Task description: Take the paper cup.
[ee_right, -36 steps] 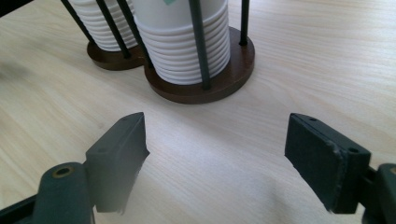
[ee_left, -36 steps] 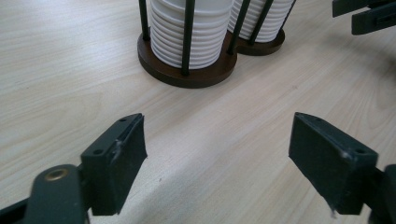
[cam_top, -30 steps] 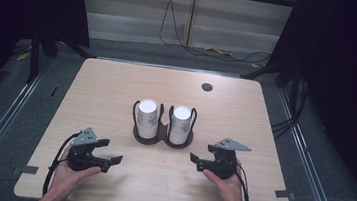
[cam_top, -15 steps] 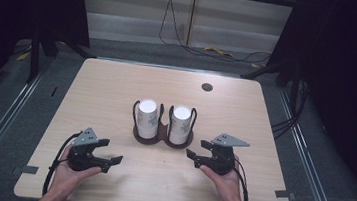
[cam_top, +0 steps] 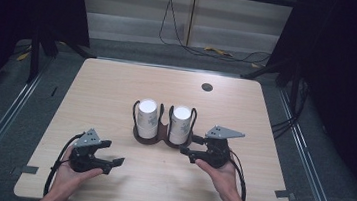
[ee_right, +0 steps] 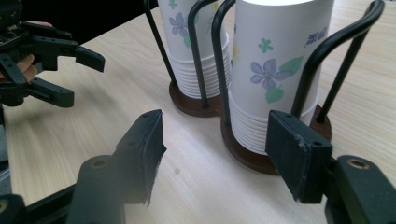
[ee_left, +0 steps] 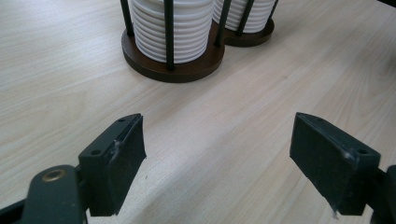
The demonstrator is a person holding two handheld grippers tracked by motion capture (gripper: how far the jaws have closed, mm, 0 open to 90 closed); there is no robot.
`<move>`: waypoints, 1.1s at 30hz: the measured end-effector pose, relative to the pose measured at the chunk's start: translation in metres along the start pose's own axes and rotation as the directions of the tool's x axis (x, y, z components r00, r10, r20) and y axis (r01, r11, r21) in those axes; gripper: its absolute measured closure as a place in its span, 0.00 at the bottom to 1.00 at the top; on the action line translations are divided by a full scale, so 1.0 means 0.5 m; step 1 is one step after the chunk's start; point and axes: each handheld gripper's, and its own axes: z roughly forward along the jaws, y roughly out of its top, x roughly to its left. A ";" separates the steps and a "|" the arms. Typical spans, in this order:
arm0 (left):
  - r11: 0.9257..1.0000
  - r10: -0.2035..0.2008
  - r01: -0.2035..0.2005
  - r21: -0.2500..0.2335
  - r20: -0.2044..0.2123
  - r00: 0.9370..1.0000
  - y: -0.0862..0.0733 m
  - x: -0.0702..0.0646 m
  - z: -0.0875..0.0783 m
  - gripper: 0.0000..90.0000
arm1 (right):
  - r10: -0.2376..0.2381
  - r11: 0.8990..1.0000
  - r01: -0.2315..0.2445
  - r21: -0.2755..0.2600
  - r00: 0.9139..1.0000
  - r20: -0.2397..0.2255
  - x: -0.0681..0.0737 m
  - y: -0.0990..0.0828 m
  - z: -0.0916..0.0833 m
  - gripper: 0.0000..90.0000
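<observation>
Middle of the bench (cam_top: 116,99), there's the cup holder (cam_top: 163,135), a dark twin-ring base with black wire uprights, and each ring carries a stack of upturned paper cups: the left stack (cam_top: 147,119) and the right stack (cam_top: 180,125), white with blue flowers and green leaves, rims ribbed one under another down at the base. Both stacks stand upright inside their wires. Now the right gripper (cam_top: 192,147), held in the right hand (cam_top: 221,173), sits just beside the holder's right ring, pointing across toward it; in the right gripper view its jaws have just been closing and now stand narrowed, with nothing gripped, one pad in front of the right stack's lower rims, bare wood showing in the gap. Over on the near left, the left gripper (cam_top: 110,153) rests low in the left hand (cam_top: 66,171), well apart from the holder, jaws spread wide over plain bench, the left stack straight ahead of them.
</observation>
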 end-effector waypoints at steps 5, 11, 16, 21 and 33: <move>1.000 -0.001 0.001 0.001 0.001 1.000 0.000 0.002 0.000 0.20 | -0.002 1.000 0.002 -0.006 1.000 -0.020 0.001 0.003 0.002 0.43; 1.000 0.002 -0.003 0.005 0.013 1.000 0.002 -0.001 0.002 0.20 | -0.016 1.000 0.015 -0.026 0.999 -0.033 0.004 0.021 -0.003 0.47; 1.000 -0.007 0.007 0.001 0.021 1.000 0.003 0.000 0.005 0.20 | -0.033 0.998 0.031 -0.045 0.999 -0.041 0.010 0.041 -0.007 0.48; 1.000 0.012 -0.013 0.004 0.031 0.999 0.005 -0.004 0.008 0.20 | -0.065 0.997 0.062 -0.049 0.996 -0.054 0.016 0.080 0.000 0.47; 1.000 0.025 -0.025 0.009 0.044 0.999 0.005 -0.009 0.008 0.20 | -0.132 0.991 0.130 -0.023 0.988 -0.087 0.038 0.157 0.032 0.43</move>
